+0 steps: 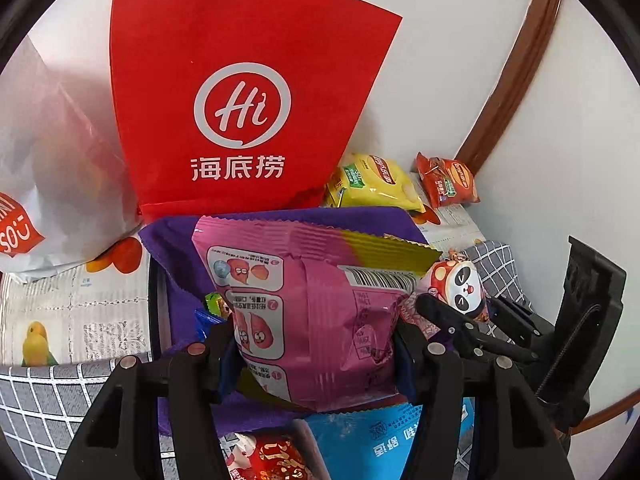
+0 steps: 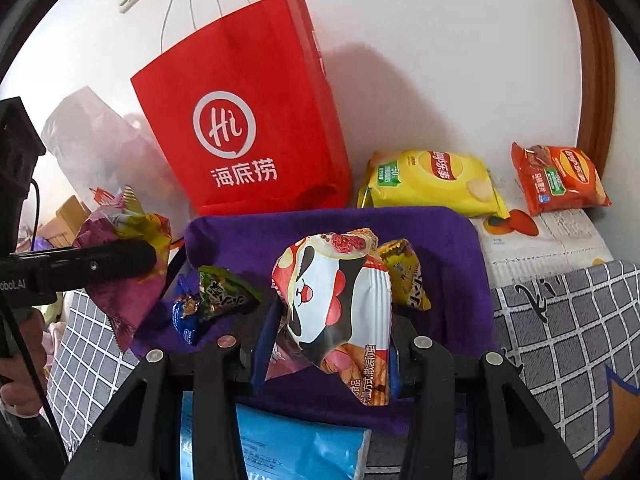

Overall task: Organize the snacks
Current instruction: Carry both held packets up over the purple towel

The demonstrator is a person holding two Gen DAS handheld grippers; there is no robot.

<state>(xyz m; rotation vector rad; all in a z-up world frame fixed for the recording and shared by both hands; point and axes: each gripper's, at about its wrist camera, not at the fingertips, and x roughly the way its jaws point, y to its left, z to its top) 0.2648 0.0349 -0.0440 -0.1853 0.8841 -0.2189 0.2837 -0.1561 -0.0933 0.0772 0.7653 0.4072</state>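
The red paper bag [image 2: 248, 120] stands upright against the wall, just behind the purple tray [image 2: 448, 240]; right of the bag lie a yellow chip packet [image 2: 436, 182] and an orange chip packet [image 2: 560, 178]. The left gripper [image 1: 316, 344] clamps a pink snack pouch [image 1: 316, 300] over the tray, long axis pointing toward the bag; the right gripper [image 2: 324, 344] pinches a panda-print packet [image 2: 340, 300], held upright. Only the right wrist view shows the small green [image 2: 220, 292], blue [image 2: 186, 316] and gold packets [image 2: 408, 276] in the tray.
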